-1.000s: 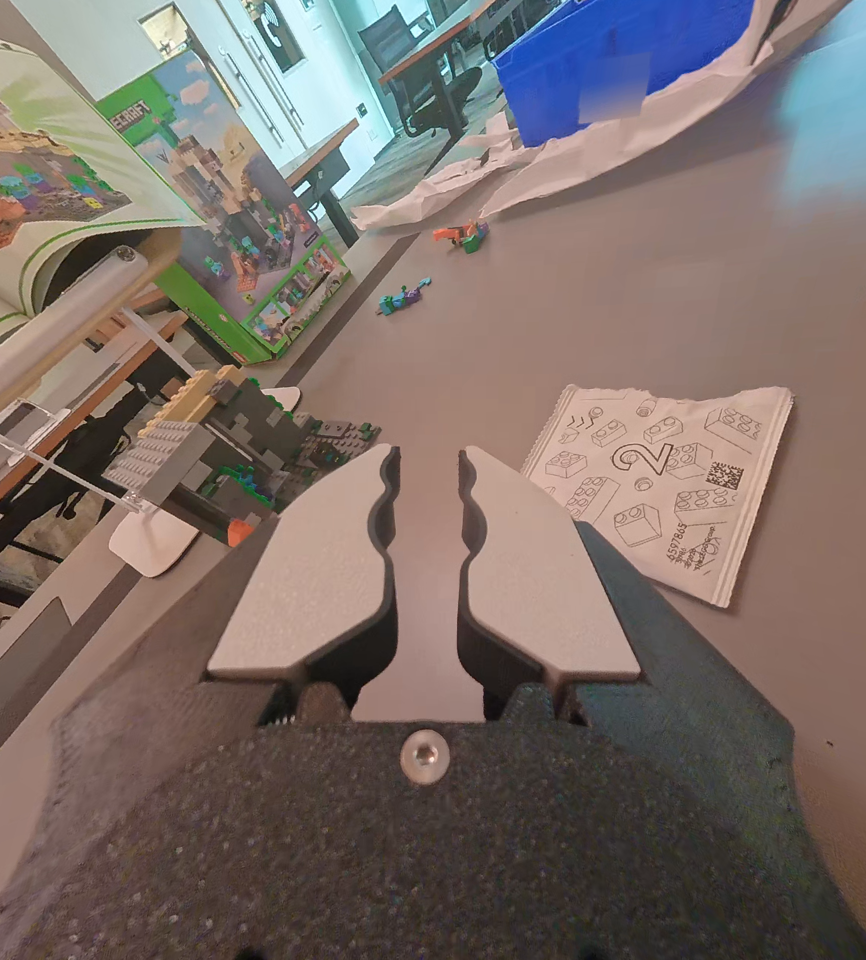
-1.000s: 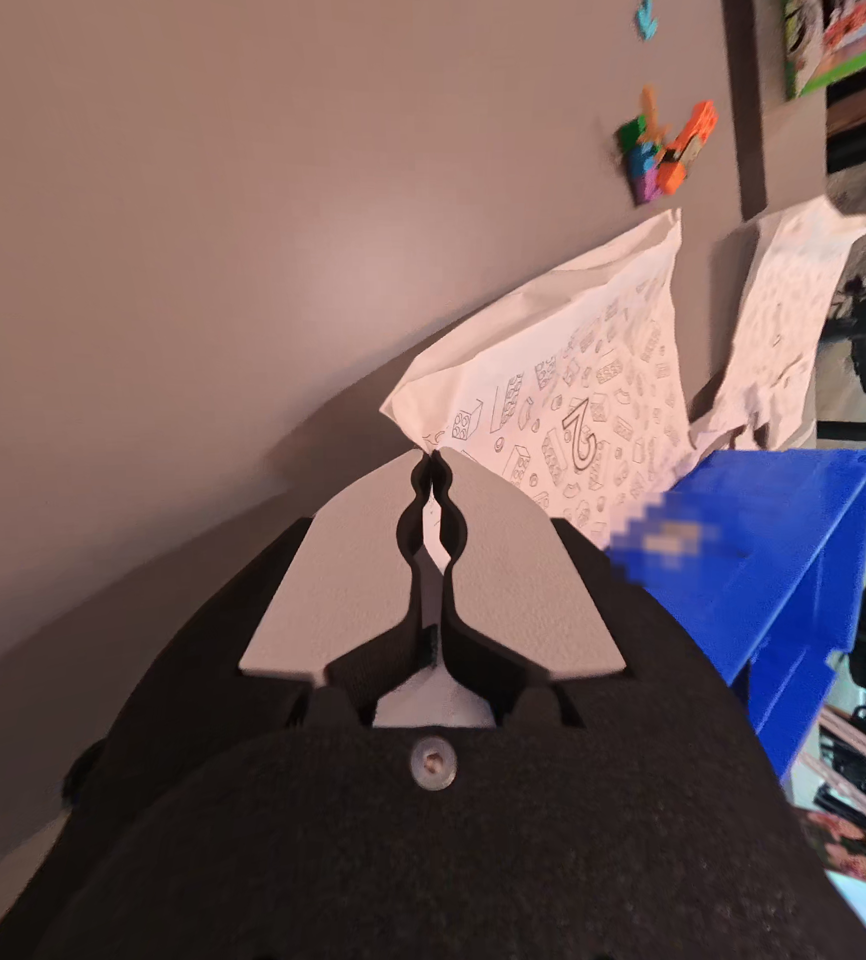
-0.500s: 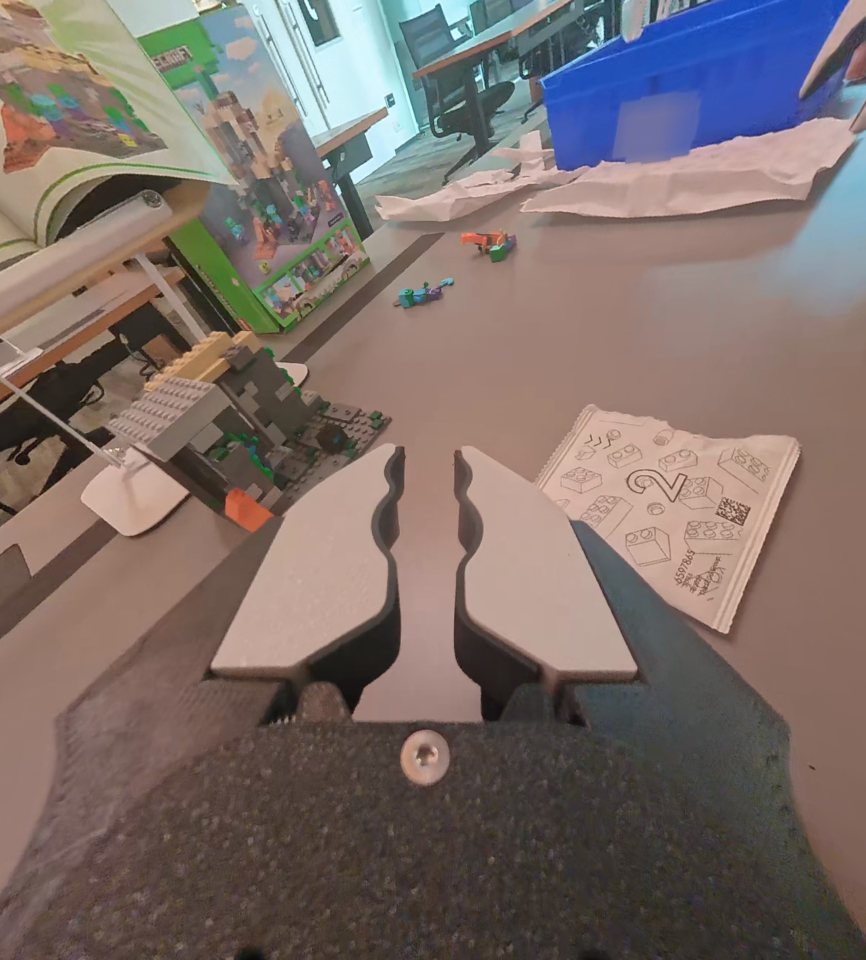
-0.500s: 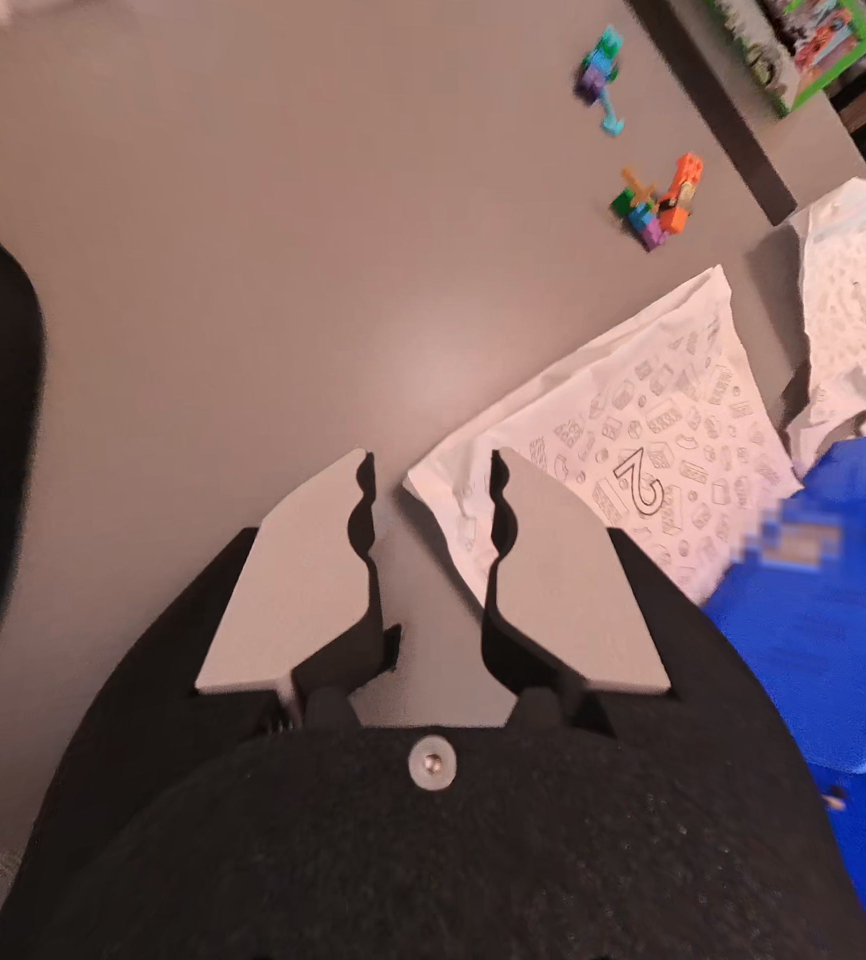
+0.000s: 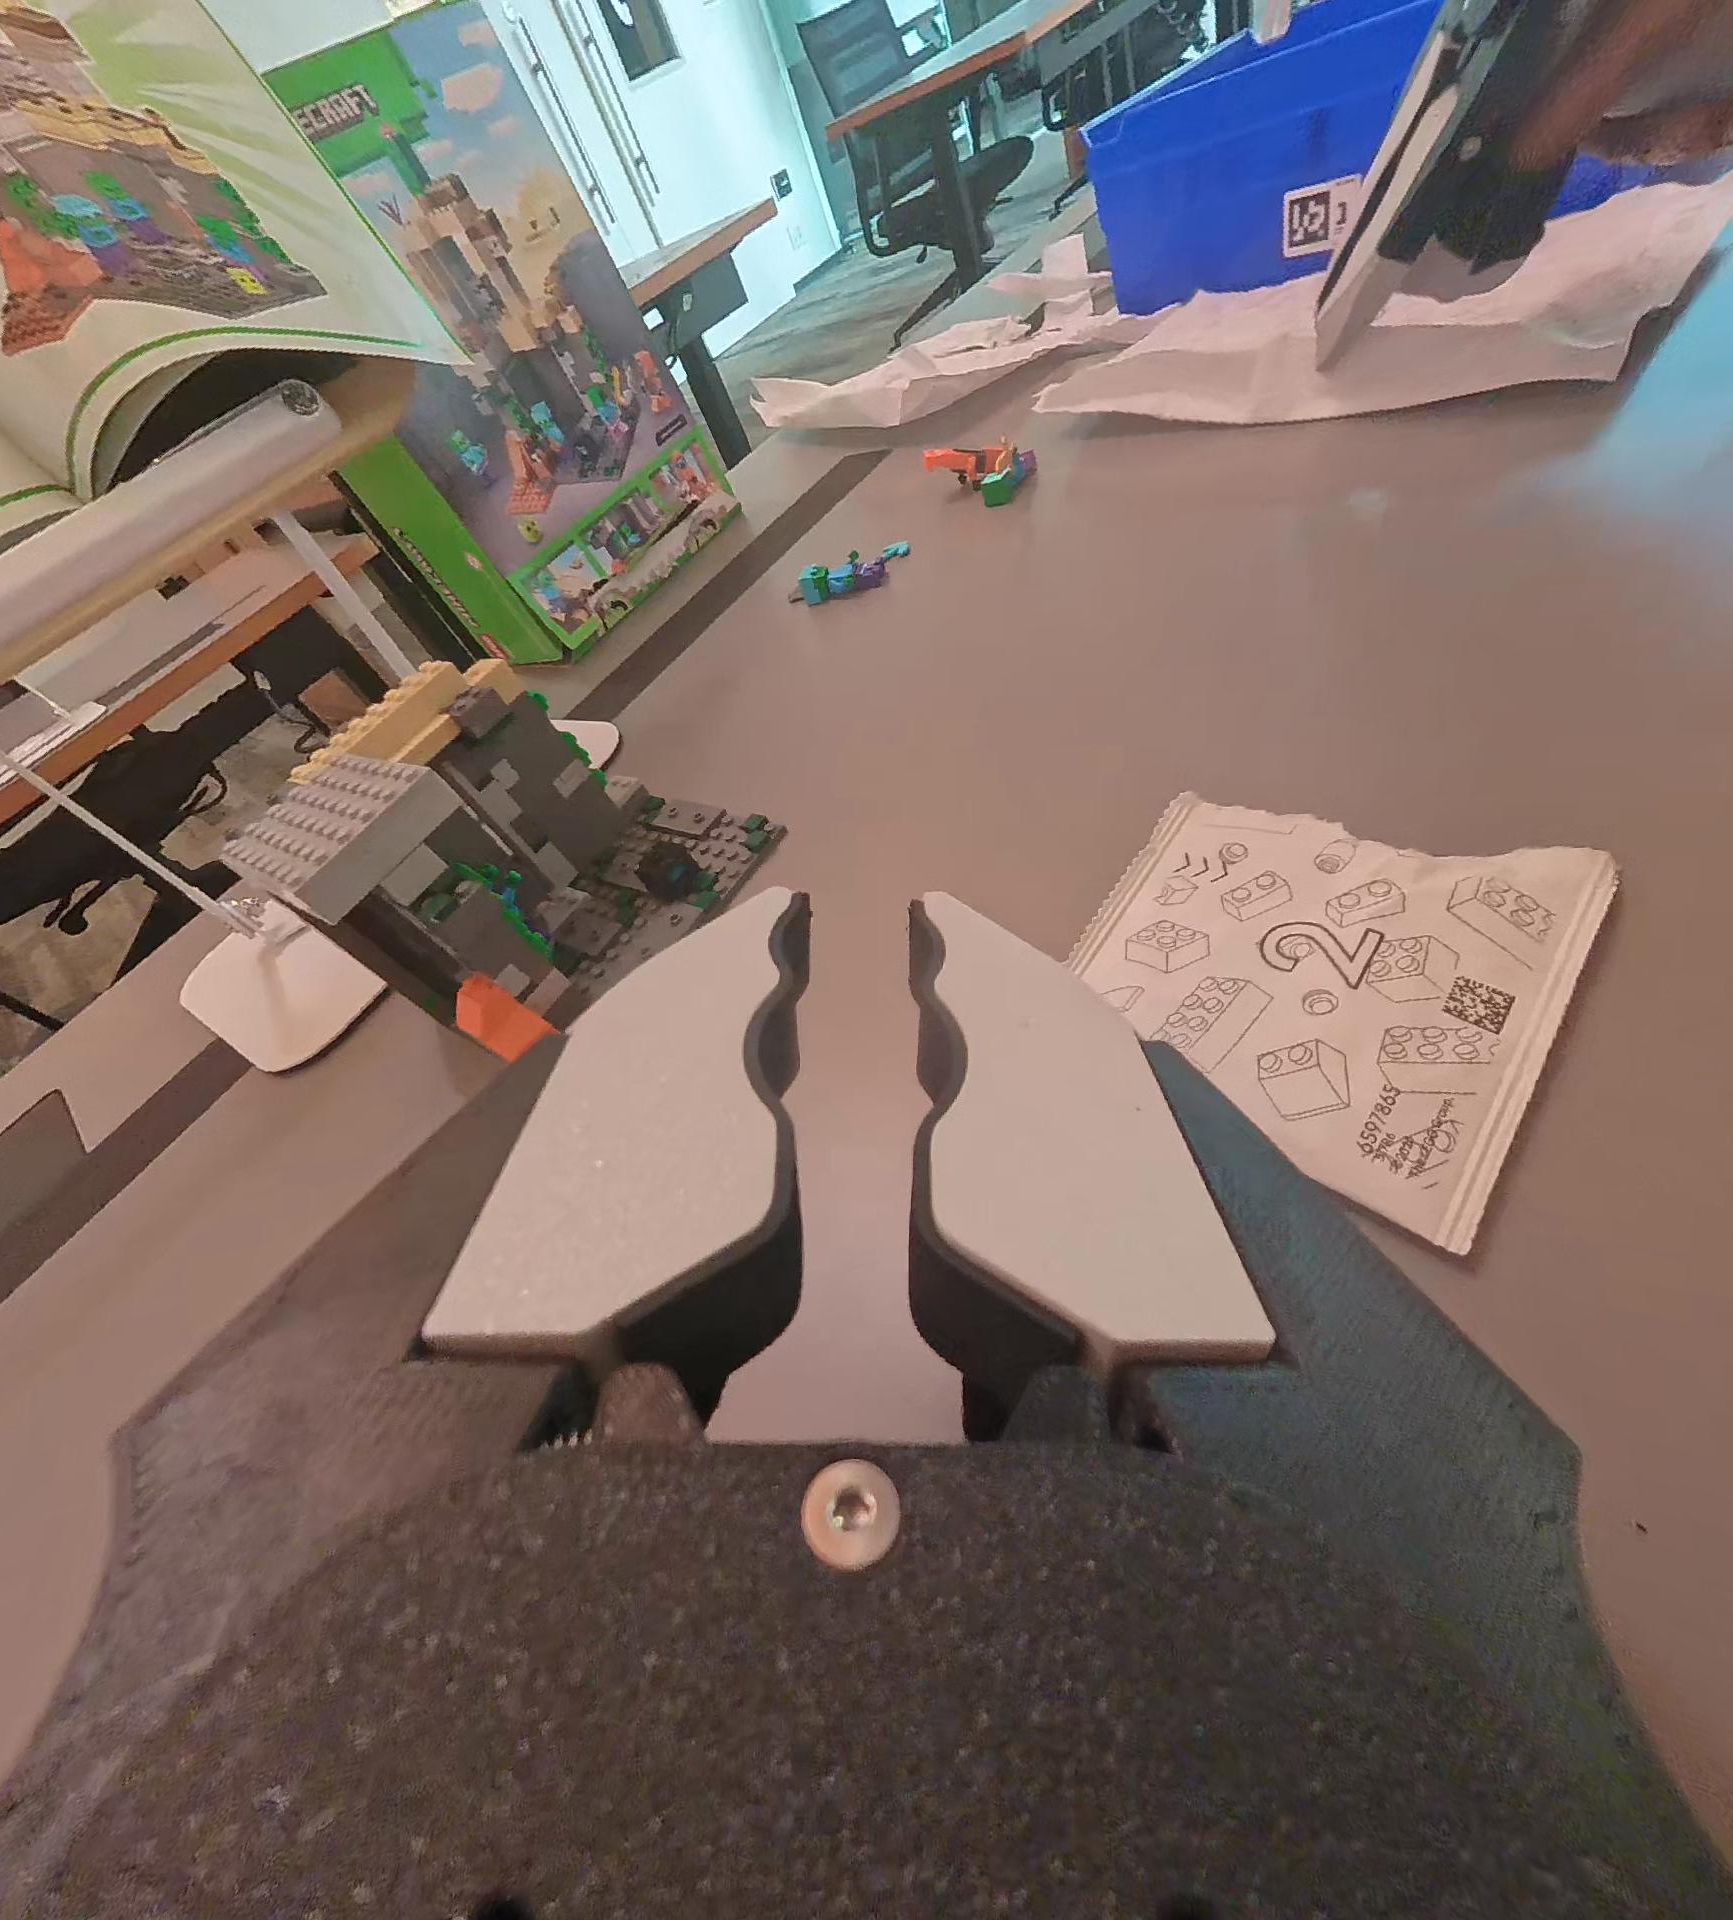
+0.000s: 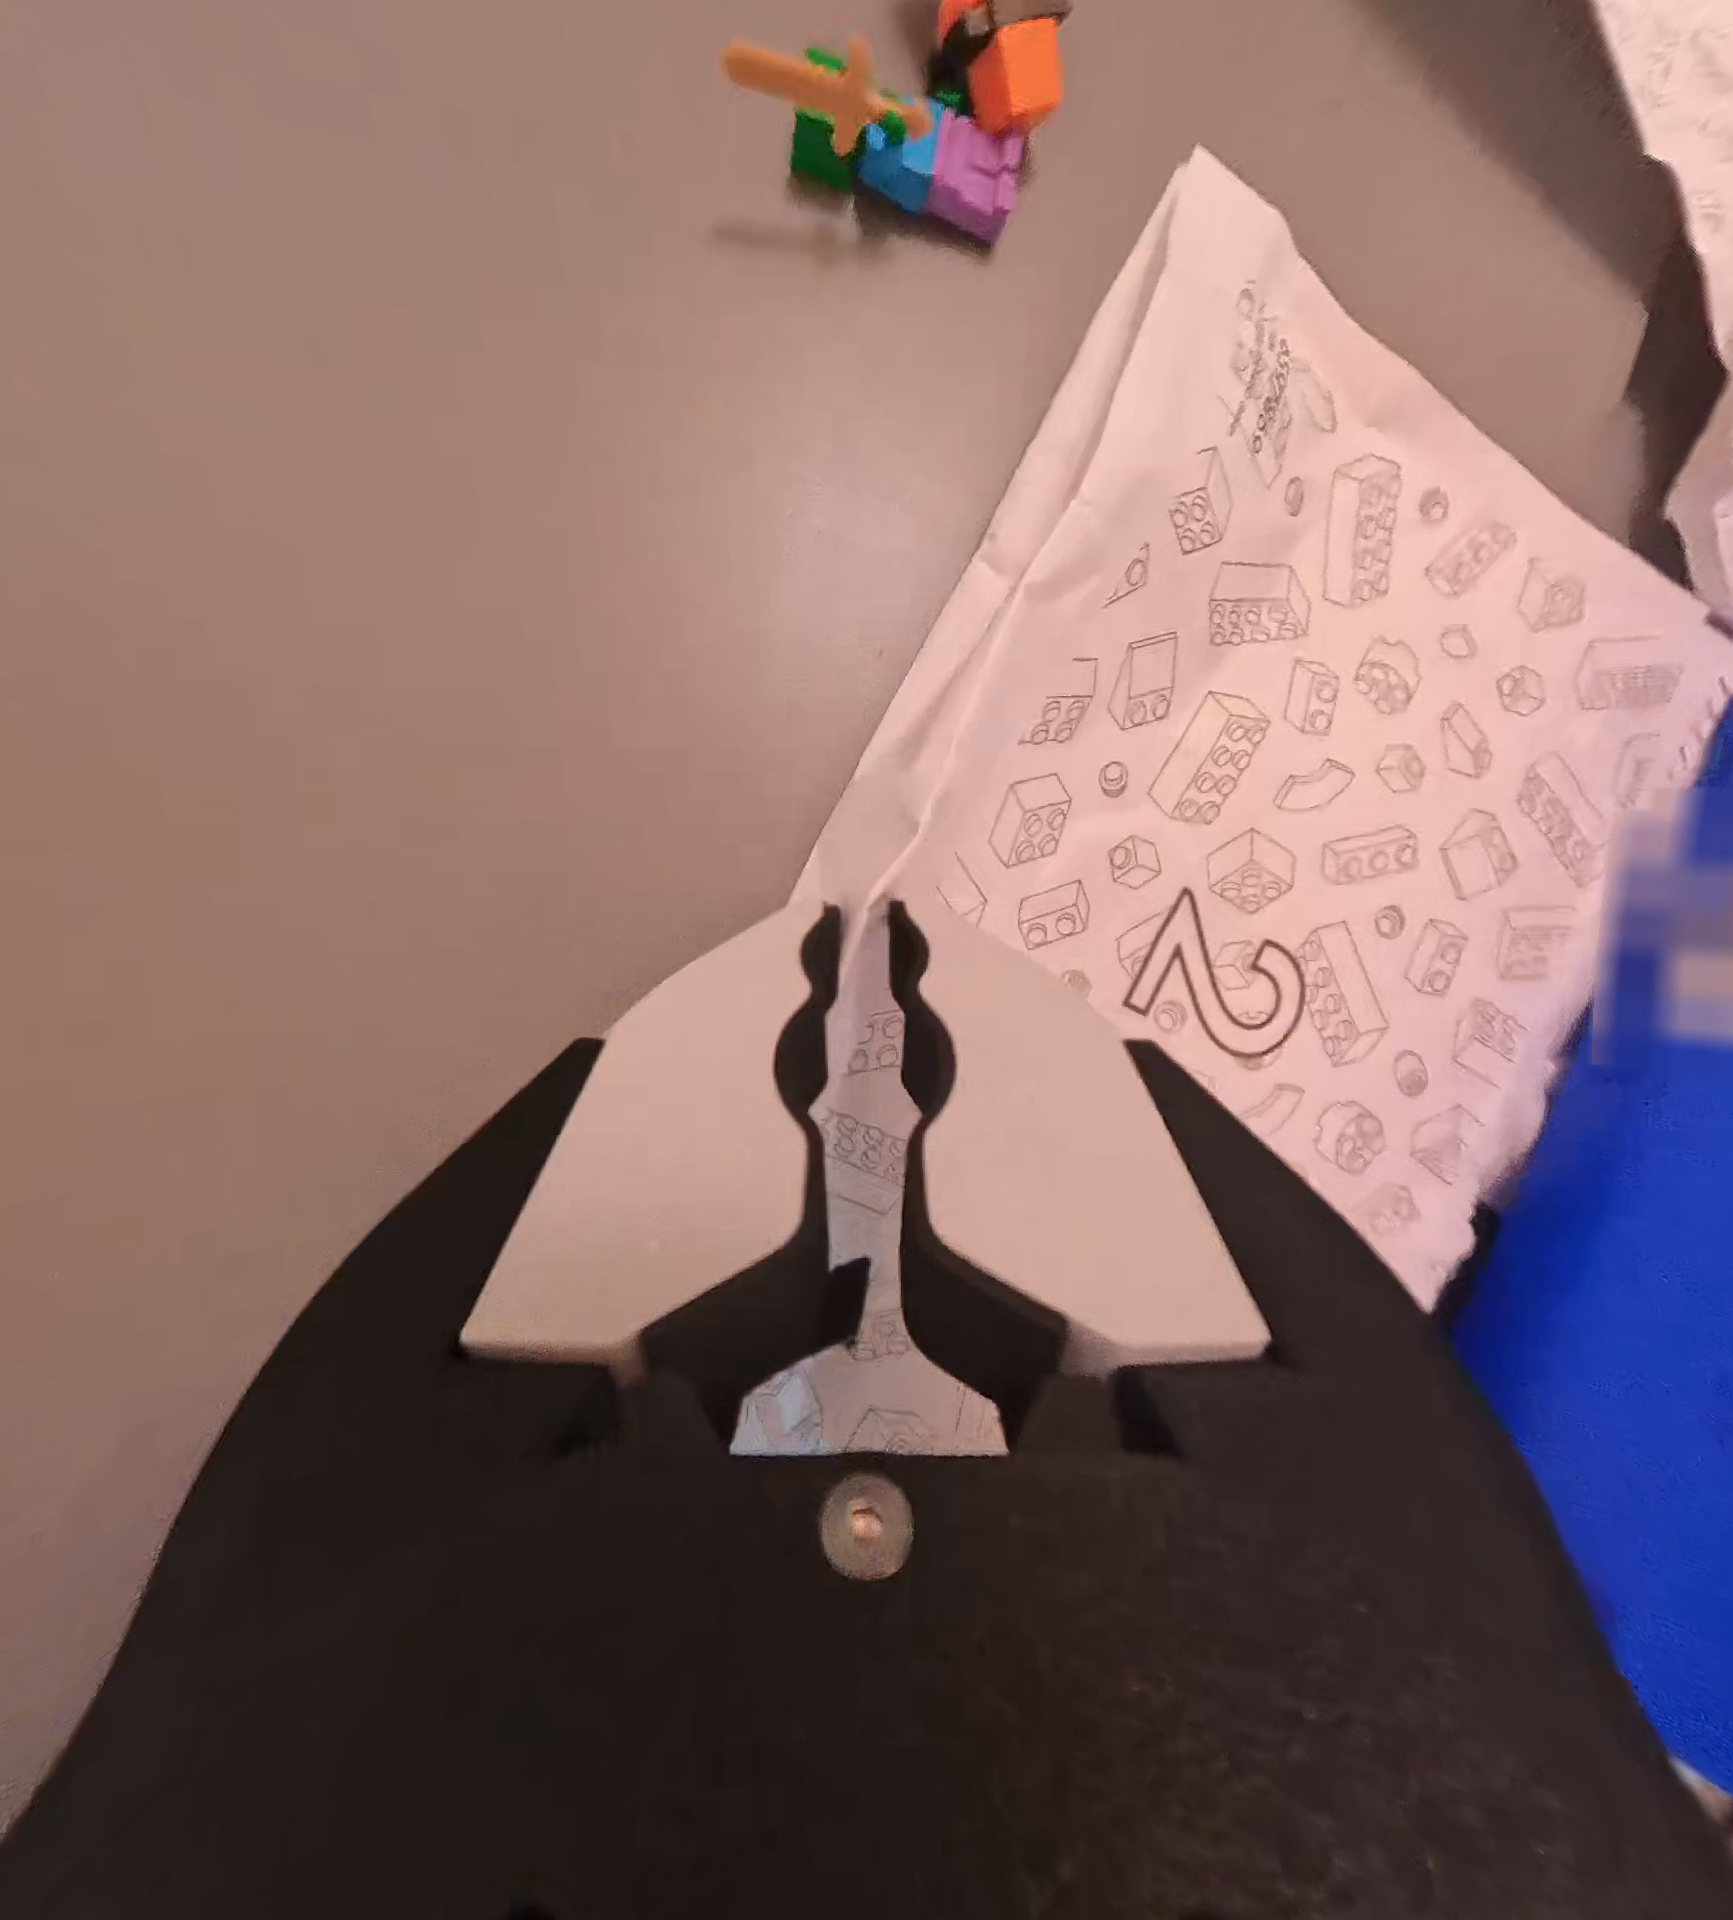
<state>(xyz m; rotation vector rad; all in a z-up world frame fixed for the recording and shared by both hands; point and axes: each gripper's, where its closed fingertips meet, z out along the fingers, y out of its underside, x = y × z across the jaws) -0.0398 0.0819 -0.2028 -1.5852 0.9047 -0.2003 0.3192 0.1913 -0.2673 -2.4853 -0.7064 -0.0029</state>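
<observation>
My left gripper [image 5: 857, 909] is open and empty, low over the grey table [image 5: 1257, 675]. A small white paper bag [image 5: 1361, 987] printed with brick drawings lies flat just to its right. A grey brick build [image 5: 467, 862] stands just to its left. My right gripper [image 6: 860, 914] is closed down on the near corner of a larger white printed paper bag [image 6: 1257, 675]. The paper fills the narrow slot between its fingertips [image 6: 826, 925] and creases there. The left wrist view shows that gripper's finger [image 5: 1361, 281] coming down onto this bag [image 5: 1257, 374] at the far right.
A blue bin [image 6: 1672, 1351] stands beside the large bag and shows far right in the left wrist view [image 5: 1236, 187]. Small coloured brick figures [image 6: 914, 125] [image 5: 841, 582] lie on the table. A green set box [image 5: 529, 416] and an open booklet on a stand [image 5: 114, 260] are at the left. Spacing between my two grippers at the tips: around 40 cm.
My right gripper was shut at the bag's corner, opened wide, then closed down again with the paper between its fingertips. My left gripper stayed open and tilted a little.
</observation>
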